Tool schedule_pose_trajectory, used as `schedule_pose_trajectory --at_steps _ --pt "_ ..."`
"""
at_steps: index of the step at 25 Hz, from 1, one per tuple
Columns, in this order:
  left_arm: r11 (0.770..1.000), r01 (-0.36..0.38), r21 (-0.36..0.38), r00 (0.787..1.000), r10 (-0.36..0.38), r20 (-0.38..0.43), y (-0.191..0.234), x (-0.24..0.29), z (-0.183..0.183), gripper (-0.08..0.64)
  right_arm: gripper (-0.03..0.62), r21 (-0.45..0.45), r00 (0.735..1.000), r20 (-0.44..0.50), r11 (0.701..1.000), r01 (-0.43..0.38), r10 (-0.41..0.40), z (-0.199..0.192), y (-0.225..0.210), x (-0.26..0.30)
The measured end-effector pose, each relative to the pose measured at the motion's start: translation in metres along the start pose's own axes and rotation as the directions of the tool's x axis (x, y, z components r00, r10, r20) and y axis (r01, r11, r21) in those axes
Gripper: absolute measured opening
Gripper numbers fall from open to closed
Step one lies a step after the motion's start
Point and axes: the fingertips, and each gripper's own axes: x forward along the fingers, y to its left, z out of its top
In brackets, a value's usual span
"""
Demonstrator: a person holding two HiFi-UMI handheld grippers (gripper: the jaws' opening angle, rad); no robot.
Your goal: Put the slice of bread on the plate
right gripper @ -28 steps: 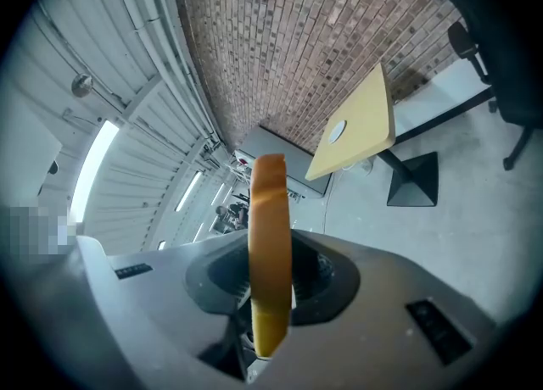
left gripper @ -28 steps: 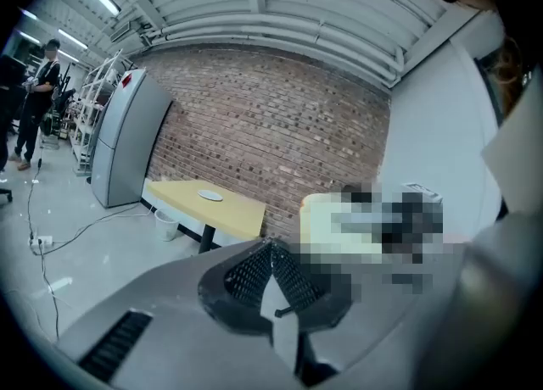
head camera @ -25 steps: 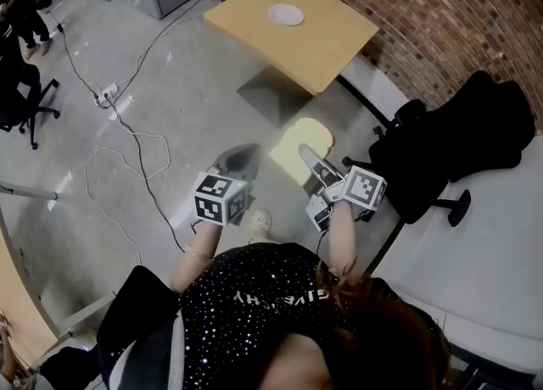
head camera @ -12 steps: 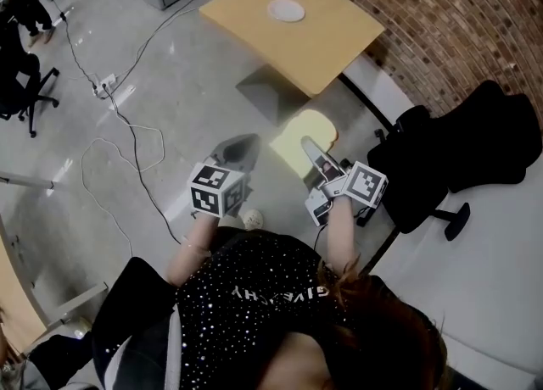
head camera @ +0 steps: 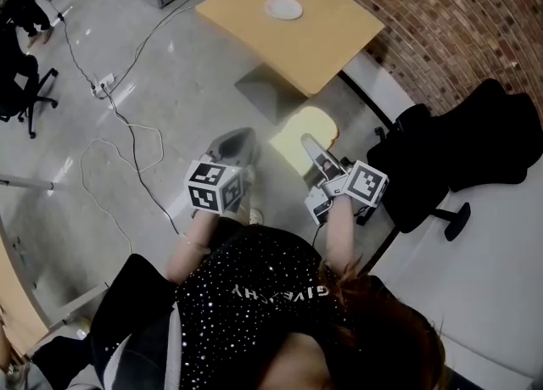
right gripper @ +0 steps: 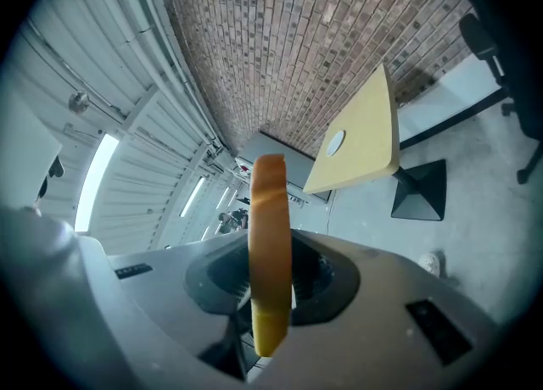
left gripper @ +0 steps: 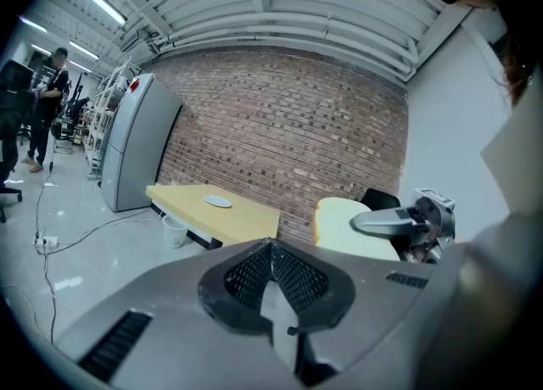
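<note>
L gripper [head camera: 240, 144] over the floor [head camera: 170, 108], jaws pressed together, nothing btwn them. White plate [head camera: 283, 8] sits on yellow bench [head camera: 331, 41] well ahead, near brick wall [head camera: 458, 24]. Slice of bread [head camera: 304, 130] in the air, well short of plate, near end pinched in R gripper [head camera: 316, 155] jaws
</note>
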Motion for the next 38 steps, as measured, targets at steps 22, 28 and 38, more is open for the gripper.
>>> schedule_pose_trajectory --at_steps 22,28,38 --pt "0.998 0.066 -0.02 0.997 -0.067 -0.04 0.109 0.213 0.121 0.011 0.094 0.011 0.998 -0.008 0.998 0.058 -0.057 0.182 -0.059 0.172" --pt "0.994 0.108 -0.012 0.992 -0.109 -0.068 0.147 0.289 0.159 0.011 0.094 0.026 0.991 -0.022 0.991 0.132 -0.131 0.24 -0.097 0.229" --pt "0.984 0.177 0.024 0.98 -0.174 -0.096 0.197 0.388 0.184 0.011 0.094 -0.038 0.973 -0.135 0.982 0.186 -0.19 0.31 -0.148 0.305"
